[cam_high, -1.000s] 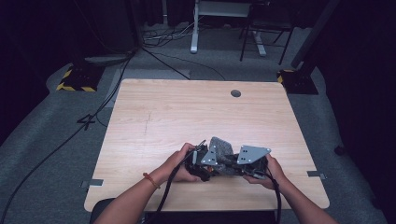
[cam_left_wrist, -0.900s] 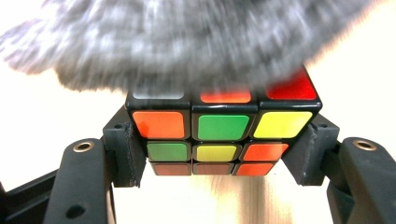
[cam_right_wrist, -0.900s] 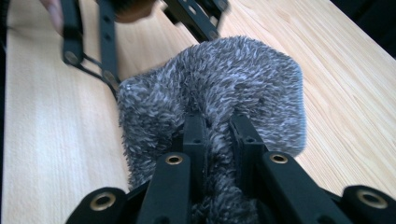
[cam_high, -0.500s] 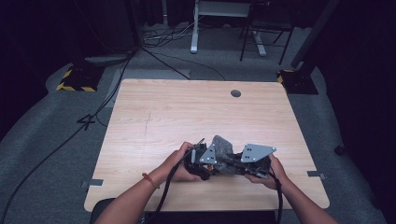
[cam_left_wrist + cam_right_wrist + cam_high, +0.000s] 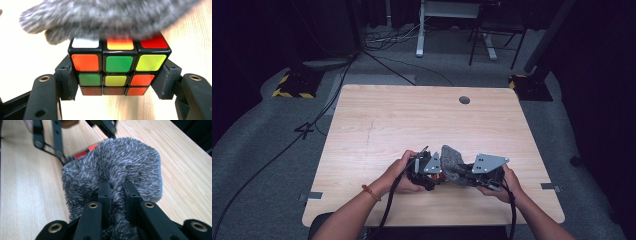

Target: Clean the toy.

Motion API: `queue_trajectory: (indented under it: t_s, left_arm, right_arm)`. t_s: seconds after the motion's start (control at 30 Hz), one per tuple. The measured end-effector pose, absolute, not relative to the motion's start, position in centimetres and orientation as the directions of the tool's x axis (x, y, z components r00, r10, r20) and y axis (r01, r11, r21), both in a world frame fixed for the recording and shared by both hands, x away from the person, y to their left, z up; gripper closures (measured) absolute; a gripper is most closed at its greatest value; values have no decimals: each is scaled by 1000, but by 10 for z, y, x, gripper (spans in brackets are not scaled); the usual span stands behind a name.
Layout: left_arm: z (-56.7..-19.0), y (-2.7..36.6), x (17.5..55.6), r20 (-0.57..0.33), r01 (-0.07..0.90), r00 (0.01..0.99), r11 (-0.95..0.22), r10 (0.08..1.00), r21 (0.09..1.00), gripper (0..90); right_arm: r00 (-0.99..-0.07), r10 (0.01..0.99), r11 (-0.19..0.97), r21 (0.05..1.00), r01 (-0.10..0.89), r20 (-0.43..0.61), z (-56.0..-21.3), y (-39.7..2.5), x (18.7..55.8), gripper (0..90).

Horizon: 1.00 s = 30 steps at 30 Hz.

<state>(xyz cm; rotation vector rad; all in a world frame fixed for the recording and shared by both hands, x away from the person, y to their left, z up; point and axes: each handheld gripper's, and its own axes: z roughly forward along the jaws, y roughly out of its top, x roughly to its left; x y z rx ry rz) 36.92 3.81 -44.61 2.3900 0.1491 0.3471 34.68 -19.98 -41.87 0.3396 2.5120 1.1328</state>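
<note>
the step in hand looks like wiping the puzzle cube [image 5: 119, 67] with the grey fuzzy cloth [image 5: 117, 170] — one tool steadies, the other rubs. the left gripper [image 5: 117, 82] has its jaws clamped on the cube's two opposite sides, low down, holding it just above or on the desk [image 5: 412, 120] near the person's edge; the pictures do not settle whether the cube's underside touches the wood. the right gripper [image 5: 117, 195] has its jaws pinching a fold of the cloth, nearly closed with pile bunched between them. in the left gripper view the cloth lies blurred over the cube's top face, covering the far part of the white, yellow and red stickers there, so it seems to be in contact with that face. in the high view the two tools sit close together, cloth [image 5: 453, 162] between them, left gripper [image 5: 424, 170] and right gripper [image 5: 484, 170] each in a hand.

the next move, as i judge it, calls for a steady clamp on the cube while the cloth is drawn across the top — light pressure, so the cube does not twist out of the jaws, and a firm enough pinch that the cloth does not slip free.
</note>
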Motion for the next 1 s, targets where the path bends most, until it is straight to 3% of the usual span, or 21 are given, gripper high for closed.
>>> queue_trajectory:
  t_s: [0.57,1.0]
  left_arm:
    - [-445,27,365,223,-1,956,-760,189,650,341]
    - [-436,40,369,209,4,957,-727,203,687,341]
  right_arm:
    - [-911,319,635,772,2,-261,-411,-178,339,789]
    - [-890,397,638,765,91,-225,-421,-210,351,789]
